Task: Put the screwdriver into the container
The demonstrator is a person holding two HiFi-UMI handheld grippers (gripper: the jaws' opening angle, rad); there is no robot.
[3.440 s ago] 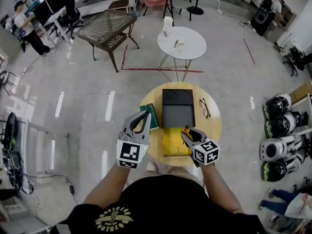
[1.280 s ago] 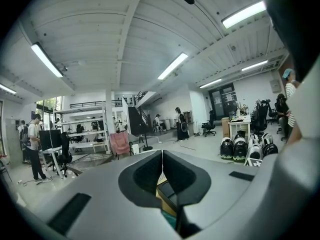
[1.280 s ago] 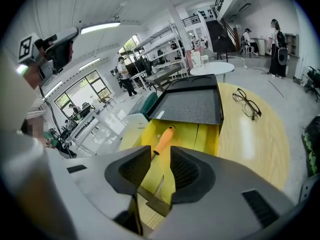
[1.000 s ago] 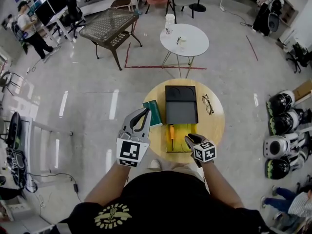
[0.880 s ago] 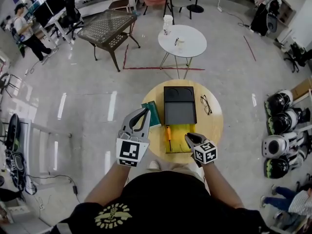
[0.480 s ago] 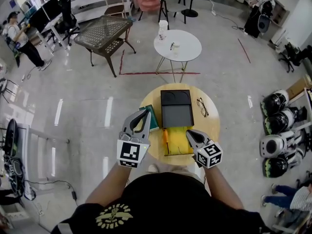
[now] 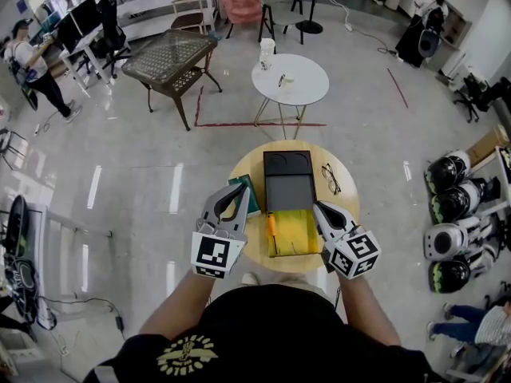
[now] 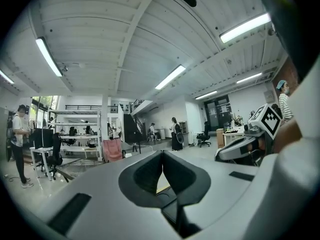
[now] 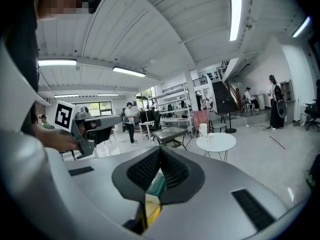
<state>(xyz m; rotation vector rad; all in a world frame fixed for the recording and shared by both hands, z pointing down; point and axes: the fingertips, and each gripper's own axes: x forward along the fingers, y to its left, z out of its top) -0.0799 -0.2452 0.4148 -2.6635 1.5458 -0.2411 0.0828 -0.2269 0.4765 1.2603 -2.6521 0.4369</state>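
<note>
An orange-handled screwdriver [image 7: 271,227] lies along the left side of the open yellow container [image 7: 297,233] on the round wooden table [image 7: 348,206]. My right gripper [image 7: 322,211] hovers above the container's right edge, shut, with nothing between its jaws. In the right gripper view its jaws [image 9: 160,151] meet, and the yellow container [image 9: 151,208] shows below them. My left gripper [image 7: 239,191] is held up over the table's left side, shut and empty. In the left gripper view its tips [image 8: 162,156] touch.
A black tray [image 7: 288,180] lies just beyond the yellow container, a green book [image 7: 250,195] to its left, and glasses [image 7: 330,178] to its right. Farther off stand a white round table [image 7: 290,80] and a mesh table [image 7: 170,54]. Helmets [image 7: 451,206] line the right.
The screwdriver, held over the container by my right gripper in the oldest frame, now lies in it. My right gripper has risen off the container. My left gripper has stayed put.
</note>
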